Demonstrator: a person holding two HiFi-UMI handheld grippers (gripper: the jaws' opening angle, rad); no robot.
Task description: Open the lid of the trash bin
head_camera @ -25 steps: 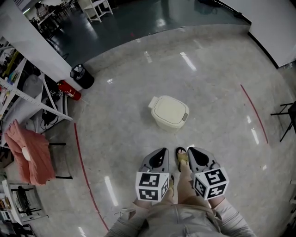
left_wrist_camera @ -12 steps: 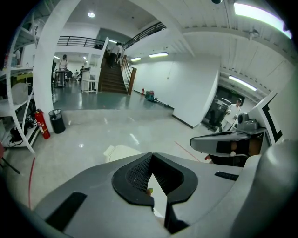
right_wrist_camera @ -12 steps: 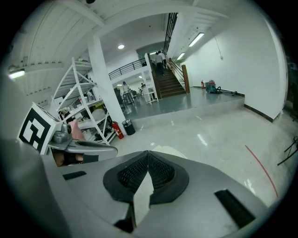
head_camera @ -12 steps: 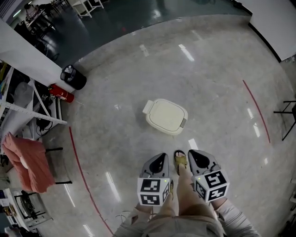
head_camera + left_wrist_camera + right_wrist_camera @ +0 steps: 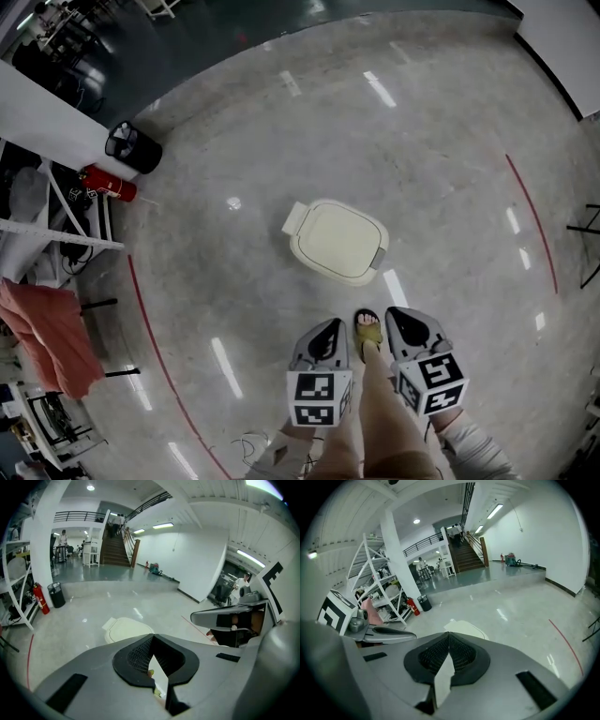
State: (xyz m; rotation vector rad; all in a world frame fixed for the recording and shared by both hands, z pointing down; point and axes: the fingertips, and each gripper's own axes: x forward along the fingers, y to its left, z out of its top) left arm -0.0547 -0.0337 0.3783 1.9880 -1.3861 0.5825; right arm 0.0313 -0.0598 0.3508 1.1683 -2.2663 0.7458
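Facing rounded cream plastic trash bin [image 5: 336, 242] (shut), left gripper [image 5: 329, 324], right gripper [image 5: 405, 315], jaws closed.

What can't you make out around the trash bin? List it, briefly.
Trash bin walls, head view: hidden under its closed lid, seen from above.
Grey tab on its rim, head view: too small to tell latch from hinge.
Bin's near half, left gripper view: behind left gripper.
Most of bin, right gripper view: behind right gripper.

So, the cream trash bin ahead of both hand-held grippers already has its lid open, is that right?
Not quite: the head view shows the lid shut flat on the trash bin, ahead of the left hand-held gripper and the right hand-held gripper.
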